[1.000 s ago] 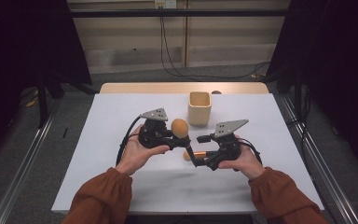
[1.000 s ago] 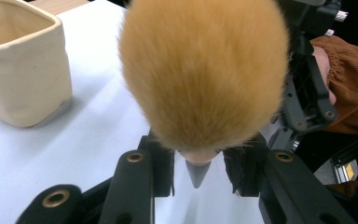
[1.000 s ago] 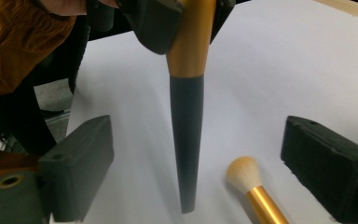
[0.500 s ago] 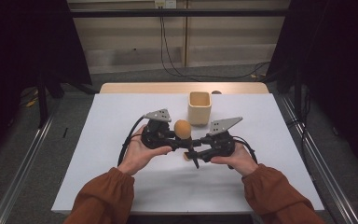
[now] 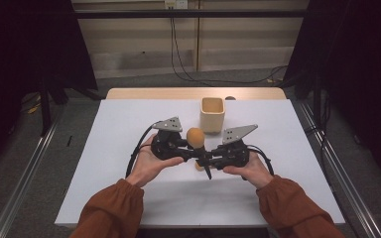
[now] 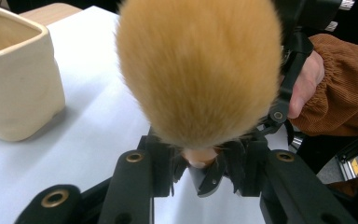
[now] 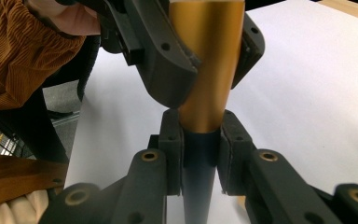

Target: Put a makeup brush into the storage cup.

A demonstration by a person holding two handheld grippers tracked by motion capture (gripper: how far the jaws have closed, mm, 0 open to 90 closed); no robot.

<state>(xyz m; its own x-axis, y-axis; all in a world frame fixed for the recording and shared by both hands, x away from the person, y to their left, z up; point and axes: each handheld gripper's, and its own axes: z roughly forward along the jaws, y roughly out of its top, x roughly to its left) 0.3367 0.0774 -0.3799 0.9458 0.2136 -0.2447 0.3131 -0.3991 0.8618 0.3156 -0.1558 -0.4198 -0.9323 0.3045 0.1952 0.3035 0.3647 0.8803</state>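
Observation:
A makeup brush with a fluffy orange head (image 5: 195,137) (image 6: 200,70), a gold ferrule (image 7: 207,60) and a dark handle is held upright over the middle of the table. My left gripper (image 5: 190,148) (image 6: 200,164) is shut on the brush just under the head. From the other side, my right gripper (image 5: 204,159) (image 7: 200,140) has just been closing. Its pads (image 7: 171,140) now press on the brush where the ferrule meets the handle, below the left gripper's fingers (image 7: 168,70). The handle's tip (image 5: 209,174) points down at the table.
A cream square cup (image 5: 213,114) (image 6: 14,79) stands behind the grippers on the white table (image 5: 129,124). A small orange thing (image 5: 199,166) lies on the table under the grippers. Dark curtains and floor rails flank the table.
The right gripper's jaws, wide apart a second ago, have shut on the brush below the left gripper. The left hand and the brush have stayed where they were.

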